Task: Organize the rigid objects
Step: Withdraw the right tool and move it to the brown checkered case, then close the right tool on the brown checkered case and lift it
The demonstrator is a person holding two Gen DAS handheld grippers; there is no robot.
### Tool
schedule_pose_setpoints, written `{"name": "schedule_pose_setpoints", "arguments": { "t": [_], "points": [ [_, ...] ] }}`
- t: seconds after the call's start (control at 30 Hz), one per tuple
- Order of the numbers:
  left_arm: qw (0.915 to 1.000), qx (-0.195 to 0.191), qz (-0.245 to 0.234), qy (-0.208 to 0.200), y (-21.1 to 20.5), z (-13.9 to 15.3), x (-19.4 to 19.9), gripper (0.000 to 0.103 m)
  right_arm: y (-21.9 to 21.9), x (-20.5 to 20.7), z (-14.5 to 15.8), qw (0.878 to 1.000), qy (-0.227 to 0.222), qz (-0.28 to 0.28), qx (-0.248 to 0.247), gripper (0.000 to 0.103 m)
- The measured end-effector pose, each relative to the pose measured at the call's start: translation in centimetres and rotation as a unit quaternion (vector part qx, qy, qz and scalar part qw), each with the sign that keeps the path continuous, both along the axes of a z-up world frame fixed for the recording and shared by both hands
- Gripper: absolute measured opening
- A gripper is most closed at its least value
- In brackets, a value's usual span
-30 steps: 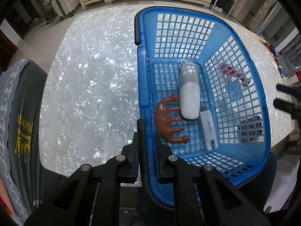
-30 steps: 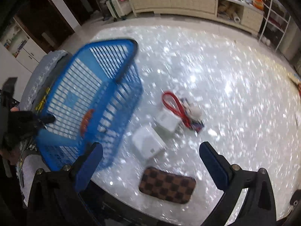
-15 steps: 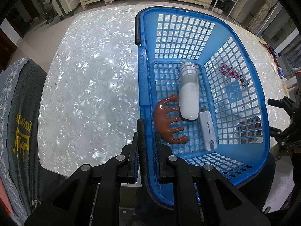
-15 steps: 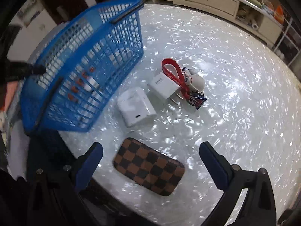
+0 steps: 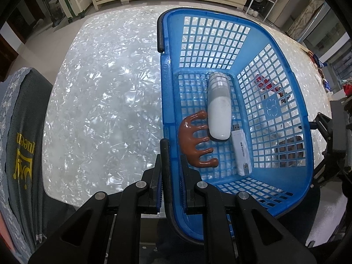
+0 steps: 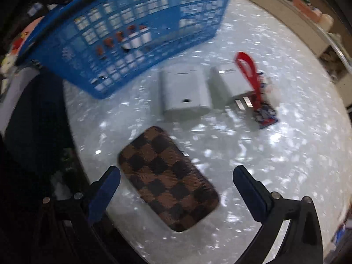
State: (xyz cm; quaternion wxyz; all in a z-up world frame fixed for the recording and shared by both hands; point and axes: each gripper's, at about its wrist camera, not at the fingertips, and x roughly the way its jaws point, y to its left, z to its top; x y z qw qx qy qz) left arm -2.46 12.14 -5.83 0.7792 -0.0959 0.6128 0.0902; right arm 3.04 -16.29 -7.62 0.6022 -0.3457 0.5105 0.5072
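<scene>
One shimmering pearly tabletop [image 5: 105,101]

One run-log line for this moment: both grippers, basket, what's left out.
left gripper: shut on basket rim | right gripper: open above checkered case | in basket: three items | on table: case, two white chargers, keychain

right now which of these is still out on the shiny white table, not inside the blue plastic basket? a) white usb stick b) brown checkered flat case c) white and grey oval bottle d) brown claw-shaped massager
b: the brown checkered flat case lies on the shiny white table under the open right gripper, while the massager, usb stick and bottle sit in the blue plastic basket.
</scene>
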Motion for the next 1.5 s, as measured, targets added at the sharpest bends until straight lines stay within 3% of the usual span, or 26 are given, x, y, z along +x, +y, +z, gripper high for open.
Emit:
{"name": "schedule_pose_setpoints", "arguments": {
  "t": [0.1,0.47,0.8,0.87,0.97,1.5],
  "points": [
    [1.0000,-0.001,0.000,-0.001,0.0,0.0,0.0,0.014,0.1,-0.7,-0.5,0.999,-0.022,0.026,-0.009,0.103],
    [1.0000,0.001,-0.002,0.001,0.1,0.0,0.0,0.014,1.3,-0.8,-3.1,0.998,0.005,0.053,-0.041,0.103],
    [1.0000,0.002,-0.001,0.002,0.0,0.0,0.0,0.014,0.9,-1.8,-3.7,0.997,-0.014,0.066,-0.047,0.102],
    [1.0000,0.000,-0.001,0.001,0.0,0.0,0.0,0.014,0.6,-2.2,-3.5,0.997,-0.016,0.068,-0.035,0.097],
    [1.0000,0.000,0.000,0.001,0.0,0.0,0.0,0.014,-0.6,-3.5,-3.2,0.997,-0.019,0.073,-0.013,0.074],
    [1.0000,-0.001,0.002,0.001,0.0,0.1,-0.1,0.014,-1.9,-3.2,-2.1,0.999,-0.036,0.017,0.008,0.065]
  ]
}}
